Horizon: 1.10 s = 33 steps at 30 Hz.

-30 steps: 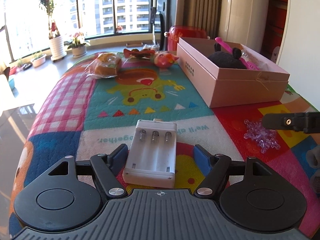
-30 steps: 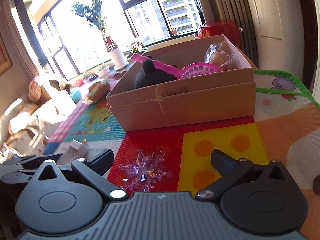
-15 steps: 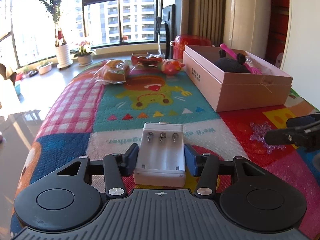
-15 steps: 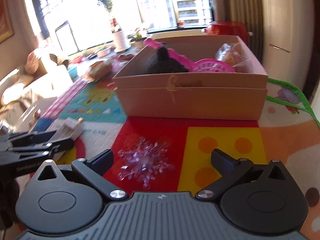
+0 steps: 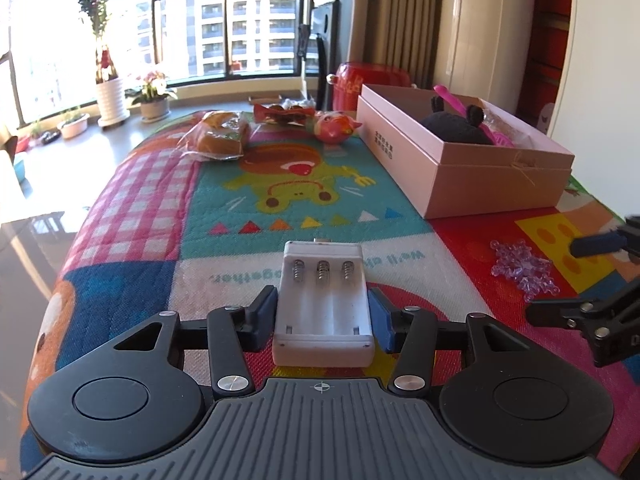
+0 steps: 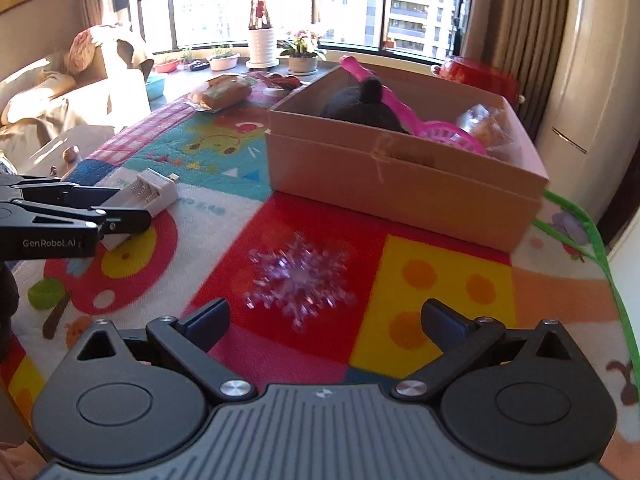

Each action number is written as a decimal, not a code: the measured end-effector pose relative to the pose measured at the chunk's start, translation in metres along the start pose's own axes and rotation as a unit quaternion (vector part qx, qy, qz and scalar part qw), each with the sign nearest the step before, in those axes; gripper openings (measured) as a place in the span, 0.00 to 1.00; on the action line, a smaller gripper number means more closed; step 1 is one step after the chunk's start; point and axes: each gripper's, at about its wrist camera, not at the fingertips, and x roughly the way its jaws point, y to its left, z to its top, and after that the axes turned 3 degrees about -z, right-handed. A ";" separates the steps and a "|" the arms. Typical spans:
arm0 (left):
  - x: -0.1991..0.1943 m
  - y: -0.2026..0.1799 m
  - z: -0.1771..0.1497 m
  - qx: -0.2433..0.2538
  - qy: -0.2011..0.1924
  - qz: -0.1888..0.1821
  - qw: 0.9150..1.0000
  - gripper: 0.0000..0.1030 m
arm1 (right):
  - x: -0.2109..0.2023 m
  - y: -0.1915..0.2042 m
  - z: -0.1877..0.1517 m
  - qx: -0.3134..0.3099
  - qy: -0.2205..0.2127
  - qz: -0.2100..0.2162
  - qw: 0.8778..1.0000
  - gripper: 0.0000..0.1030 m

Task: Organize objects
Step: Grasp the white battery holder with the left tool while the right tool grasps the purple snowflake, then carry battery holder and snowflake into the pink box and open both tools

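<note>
Gripping white battery holder (image 5: 325, 304), seemingly | three springs | empty

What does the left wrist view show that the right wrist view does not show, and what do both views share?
Only the left wrist view shows the three springs inside the white battery case, the left tongs closed on its two sides, and the pink pig toy.

Only the right wrist view shows the sofa, the wrapped snack inside the box, and the right tongs standing open, short of the snowflake.

Both show the battery case, the clear snowflake, the cardboard box, and the bagged bread.
</note>
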 end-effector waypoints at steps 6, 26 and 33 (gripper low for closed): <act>-0.006 0.001 -0.005 0.006 -0.006 -0.007 1.000 0.51 | 0.017 0.015 0.017 -0.003 -0.009 0.018 1.000 0.82; -0.048 -0.050 0.074 0.066 -0.099 -0.045 0.992 0.51 | -0.095 -0.024 -0.015 0.015 -0.092 -0.021 0.995 0.57; 0.019 -0.084 0.192 0.017 -0.142 -0.129 0.981 0.53 | -0.092 -0.036 -0.022 0.051 -0.106 -0.008 0.993 0.57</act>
